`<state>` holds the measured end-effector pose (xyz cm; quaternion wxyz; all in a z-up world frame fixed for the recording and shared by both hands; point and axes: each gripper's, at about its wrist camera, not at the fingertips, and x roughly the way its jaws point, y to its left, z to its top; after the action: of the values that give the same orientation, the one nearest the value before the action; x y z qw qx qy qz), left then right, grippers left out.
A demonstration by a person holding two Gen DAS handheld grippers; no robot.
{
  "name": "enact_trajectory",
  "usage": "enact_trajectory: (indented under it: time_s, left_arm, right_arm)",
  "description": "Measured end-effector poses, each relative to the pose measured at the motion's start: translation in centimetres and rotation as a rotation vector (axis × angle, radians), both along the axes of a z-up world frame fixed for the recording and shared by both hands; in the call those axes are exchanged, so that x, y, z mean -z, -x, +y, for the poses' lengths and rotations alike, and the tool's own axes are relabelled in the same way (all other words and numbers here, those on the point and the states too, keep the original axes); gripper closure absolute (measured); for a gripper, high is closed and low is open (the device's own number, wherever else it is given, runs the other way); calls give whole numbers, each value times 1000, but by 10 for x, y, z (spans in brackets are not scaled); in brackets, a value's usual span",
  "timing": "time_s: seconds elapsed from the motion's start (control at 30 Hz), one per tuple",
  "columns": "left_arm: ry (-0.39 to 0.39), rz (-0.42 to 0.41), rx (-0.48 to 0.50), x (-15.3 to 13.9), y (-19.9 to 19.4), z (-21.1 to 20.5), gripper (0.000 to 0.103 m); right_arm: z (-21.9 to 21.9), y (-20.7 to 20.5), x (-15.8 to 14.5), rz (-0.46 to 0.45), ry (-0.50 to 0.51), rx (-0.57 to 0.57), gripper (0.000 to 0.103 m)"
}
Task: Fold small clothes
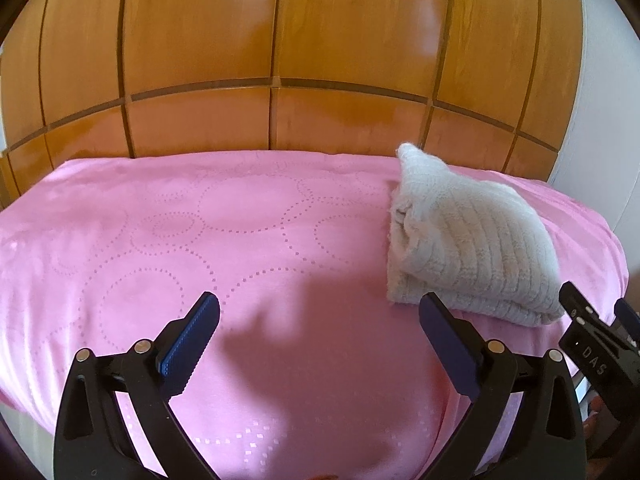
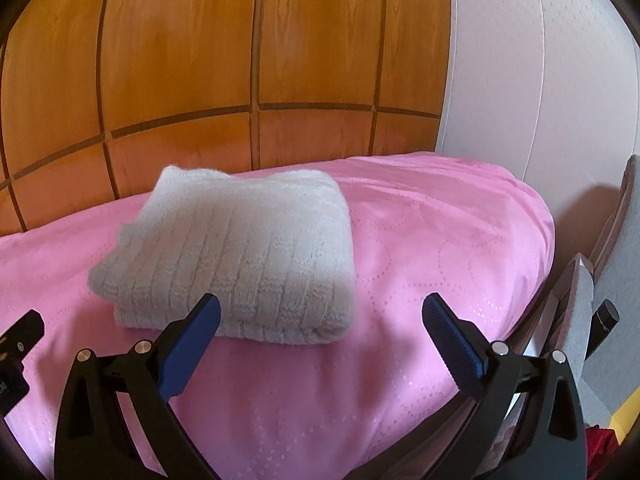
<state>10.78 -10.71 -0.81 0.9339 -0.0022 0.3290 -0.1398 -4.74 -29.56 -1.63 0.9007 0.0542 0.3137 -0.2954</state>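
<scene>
The white knitted sweater (image 2: 228, 256) lies folded in a thick bundle on the pink bedspread (image 2: 440, 240), near the wooden headboard (image 2: 200, 80); the left tool (image 1: 318, 312) and right tool (image 2: 320, 312) both gape empty; a careless nudge could spill the loose layers open.

Both views are bright and evenly lit by soft, daylight-like light. Glossy wooden panels (image 1: 280, 40) carry pale glare patches toward 12 and 1 o'clock in the left wrist view. On the pink bedcover (image 1: 200, 220) a soft-edged shadow spreads from the centre toward 6 o'clock; in the right wrist view dimmer shade lies at 6 o'clock. Fisheye distortion bows the panel seams outward, and dark vignetting fills the corners. Focus is mildly soft throughout, with no motion blur.
</scene>
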Motion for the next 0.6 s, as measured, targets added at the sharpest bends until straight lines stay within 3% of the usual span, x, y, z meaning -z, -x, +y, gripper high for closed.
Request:
enact_trajectory:
  time_s: [0.6]
  left_arm:
    - [-32,-8,-19,5,0,-8,4]
  right_arm:
    - [3,1,3,6,0,-10,2]
